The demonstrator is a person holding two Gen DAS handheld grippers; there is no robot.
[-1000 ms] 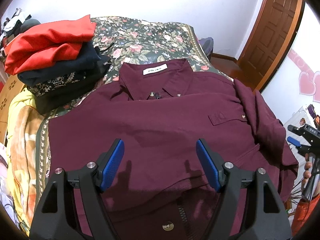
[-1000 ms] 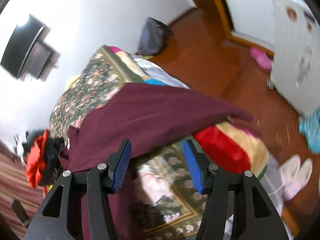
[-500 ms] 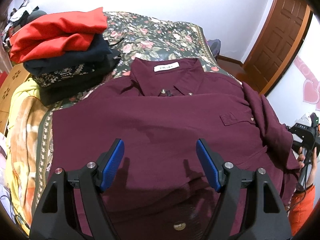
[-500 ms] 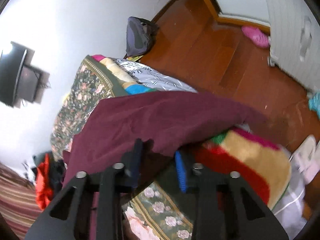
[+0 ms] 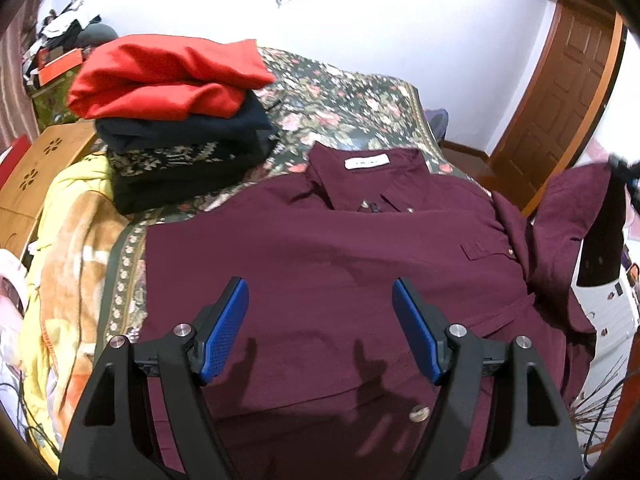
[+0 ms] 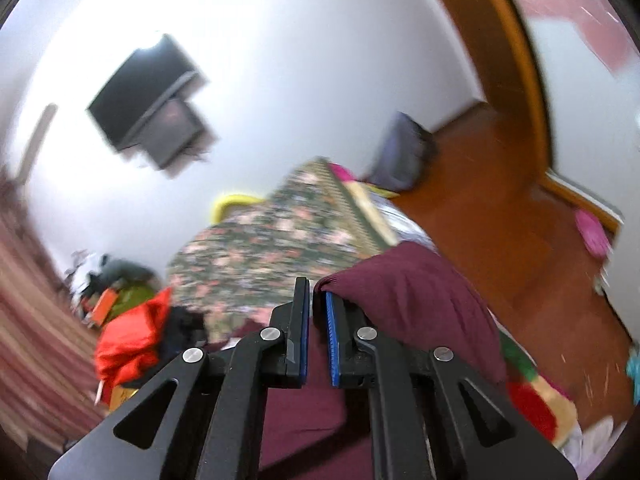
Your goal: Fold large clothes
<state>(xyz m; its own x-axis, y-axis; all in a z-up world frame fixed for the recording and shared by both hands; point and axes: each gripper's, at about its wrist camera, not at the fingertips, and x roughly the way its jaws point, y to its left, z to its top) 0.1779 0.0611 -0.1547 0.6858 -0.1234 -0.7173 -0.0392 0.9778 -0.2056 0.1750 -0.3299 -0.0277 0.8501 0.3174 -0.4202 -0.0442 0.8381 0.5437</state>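
Note:
A maroon button-up shirt (image 5: 340, 252) lies face up on the bed, collar and white label at the far end. My left gripper (image 5: 320, 312) is open and empty, hovering above the shirt's lower front. My right gripper (image 6: 316, 320) is shut on the shirt's right sleeve (image 6: 404, 296) and holds it lifted. In the left wrist view the raised sleeve (image 5: 576, 200) hangs up at the far right, with the right gripper dark and blurred beside it.
A stack of folded clothes (image 5: 176, 120), red on top, sits at the bed's far left on the floral bedspread (image 5: 344, 96). A yellow-orange blanket (image 5: 68, 256) lies at the left. A wooden door (image 5: 560, 92) stands at the right. A TV (image 6: 148, 100) hangs on the wall.
My right gripper has closed on the sleeve and lifted it up off the bed's right side. My left gripper has stayed open and drifted slightly lower over the shirt.

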